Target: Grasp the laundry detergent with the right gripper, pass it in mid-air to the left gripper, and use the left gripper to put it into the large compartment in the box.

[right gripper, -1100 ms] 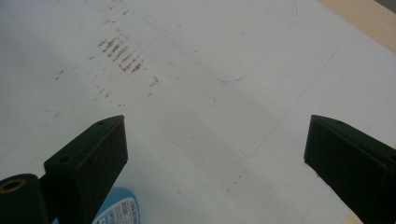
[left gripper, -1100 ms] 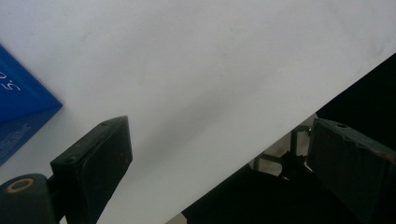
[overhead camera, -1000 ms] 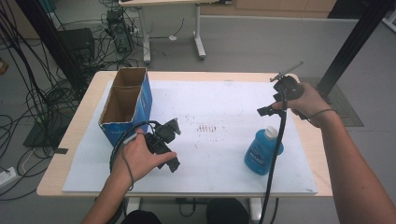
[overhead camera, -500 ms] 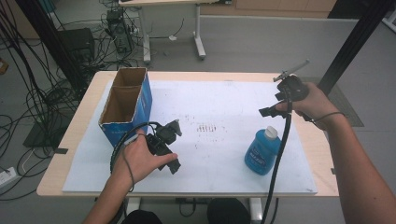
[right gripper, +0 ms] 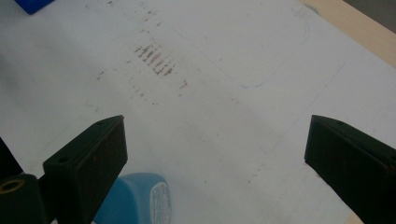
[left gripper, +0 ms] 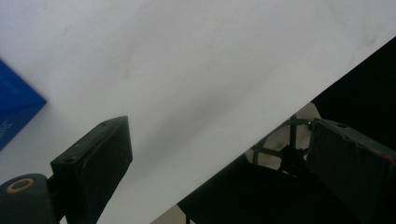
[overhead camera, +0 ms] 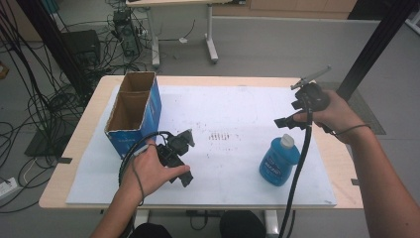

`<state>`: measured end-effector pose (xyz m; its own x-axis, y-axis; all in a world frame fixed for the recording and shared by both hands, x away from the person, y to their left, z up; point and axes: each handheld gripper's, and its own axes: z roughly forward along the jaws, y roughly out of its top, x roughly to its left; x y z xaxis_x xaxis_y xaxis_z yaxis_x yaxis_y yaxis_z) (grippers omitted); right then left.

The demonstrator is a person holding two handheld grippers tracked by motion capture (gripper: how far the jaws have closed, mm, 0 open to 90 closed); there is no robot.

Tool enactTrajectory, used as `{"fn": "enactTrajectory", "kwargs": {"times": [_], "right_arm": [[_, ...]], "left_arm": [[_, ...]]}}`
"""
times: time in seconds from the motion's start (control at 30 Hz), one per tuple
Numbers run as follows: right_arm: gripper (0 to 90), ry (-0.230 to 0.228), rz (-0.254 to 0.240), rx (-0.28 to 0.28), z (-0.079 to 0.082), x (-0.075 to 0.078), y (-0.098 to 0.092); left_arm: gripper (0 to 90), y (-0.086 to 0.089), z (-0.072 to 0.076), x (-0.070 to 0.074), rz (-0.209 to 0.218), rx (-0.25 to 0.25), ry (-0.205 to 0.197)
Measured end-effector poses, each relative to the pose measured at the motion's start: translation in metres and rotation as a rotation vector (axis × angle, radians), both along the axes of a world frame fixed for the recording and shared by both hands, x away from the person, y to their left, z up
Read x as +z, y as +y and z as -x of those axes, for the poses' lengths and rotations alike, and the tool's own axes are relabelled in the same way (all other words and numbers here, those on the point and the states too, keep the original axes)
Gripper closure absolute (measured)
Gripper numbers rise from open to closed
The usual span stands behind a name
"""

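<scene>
Bottle first: the blue plastic bottle with its pale cap stands upright on the white sheet that covers the table, toward the sheet's right front, and it is the landmark for everything else. Your right gripper hangs just above and slightly behind the bottle's cap, not touching it, with your right hand wrapped around the handle and the cable trailing down past the bottle's right side. In the right gripper view its 2 black jaws stand wide apart with nothing between them, and the bottle's rounded blue shoulder shows low between them, nearer the left jaw. A patch of dark smudges marks the sheet just left of and behind the bottle. Well to the bottle's left, your left gripper rests low over the sheet in your left hand; the left gripper view shows its jaws spread wide too, empty, over bare white sheet and the table's front edge. Farther left and behind that gripper stands the open blue cardboard box, its top flaps up and its brown inside showing, well apart from the bottle.
</scene>
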<state>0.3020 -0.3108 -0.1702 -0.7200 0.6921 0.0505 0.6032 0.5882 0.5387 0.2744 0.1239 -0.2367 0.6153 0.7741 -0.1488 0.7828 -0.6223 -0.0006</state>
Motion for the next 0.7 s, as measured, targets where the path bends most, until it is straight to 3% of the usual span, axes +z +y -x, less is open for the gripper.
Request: {"fn": "enactTrajectory", "kwargs": {"times": [0.7], "right_arm": [[5.7,0.000,-0.030,0.043,0.022,0.008,0.006]], "left_arm": [[7.3,-0.003,0.006,0.002,-0.009,-0.007,0.008]]}}
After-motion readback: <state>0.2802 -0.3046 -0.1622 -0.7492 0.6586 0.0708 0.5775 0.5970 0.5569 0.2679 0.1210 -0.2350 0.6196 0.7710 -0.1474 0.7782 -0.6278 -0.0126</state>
